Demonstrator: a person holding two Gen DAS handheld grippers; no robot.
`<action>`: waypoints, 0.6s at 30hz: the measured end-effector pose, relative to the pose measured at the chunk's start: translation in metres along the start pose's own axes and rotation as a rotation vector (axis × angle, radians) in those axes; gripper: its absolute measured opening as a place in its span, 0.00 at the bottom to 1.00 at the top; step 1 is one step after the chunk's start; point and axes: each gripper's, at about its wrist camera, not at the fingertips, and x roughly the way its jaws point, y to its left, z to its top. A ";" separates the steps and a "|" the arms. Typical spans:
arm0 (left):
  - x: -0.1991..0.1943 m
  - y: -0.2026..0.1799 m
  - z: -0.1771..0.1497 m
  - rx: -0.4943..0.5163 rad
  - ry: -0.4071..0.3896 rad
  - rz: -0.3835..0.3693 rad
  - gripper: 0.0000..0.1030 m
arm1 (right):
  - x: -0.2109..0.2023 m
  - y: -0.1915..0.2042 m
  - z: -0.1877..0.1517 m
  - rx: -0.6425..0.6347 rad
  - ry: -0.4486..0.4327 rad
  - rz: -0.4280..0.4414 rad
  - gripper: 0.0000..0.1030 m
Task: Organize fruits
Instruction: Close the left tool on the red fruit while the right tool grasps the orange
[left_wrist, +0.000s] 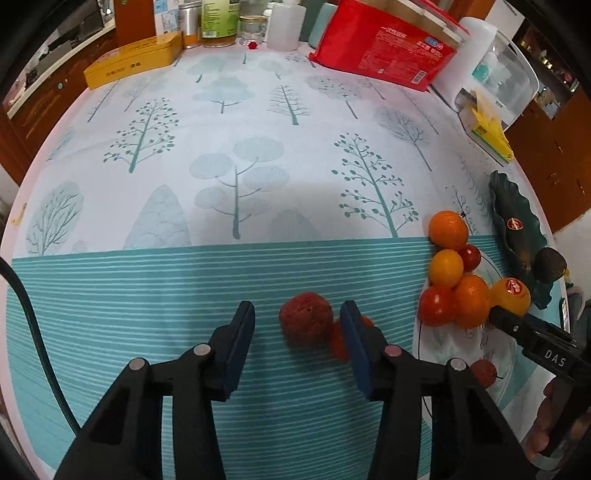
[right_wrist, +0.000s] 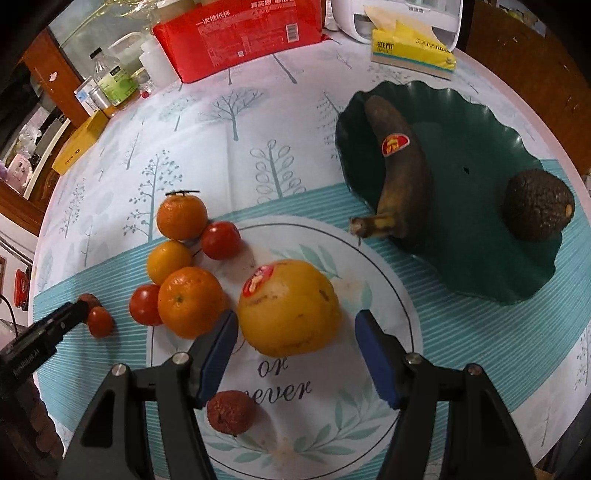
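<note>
Left wrist view: my left gripper has its fingers spread around a rough red lychee, pads not touching it; a small red fruit sits behind the right-hand finger.
Right wrist view: my right gripper stands spread either side of the big yellow fruit, gaps both sides.
Landmark: green dish holds a dark banana and an avocado.
Yellow fruit: near the dish, toward my left.
Citrus and tomato cluster: further left.
Lychee: furthest from the dish.

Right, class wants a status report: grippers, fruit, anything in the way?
Left gripper open around a lychee. Right gripper open around the yellow apple, pads not pressing. Small tomato crowds the left pick; orange the right.
</note>
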 end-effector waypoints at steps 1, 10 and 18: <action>0.001 -0.002 0.001 0.007 -0.001 -0.007 0.45 | 0.002 0.000 0.000 0.005 0.003 0.000 0.62; 0.005 0.007 0.002 -0.045 -0.003 -0.076 0.27 | 0.005 0.001 0.000 0.013 0.010 0.015 0.55; 0.004 -0.003 -0.002 0.026 -0.005 -0.039 0.27 | 0.007 0.000 0.000 0.011 0.014 0.025 0.52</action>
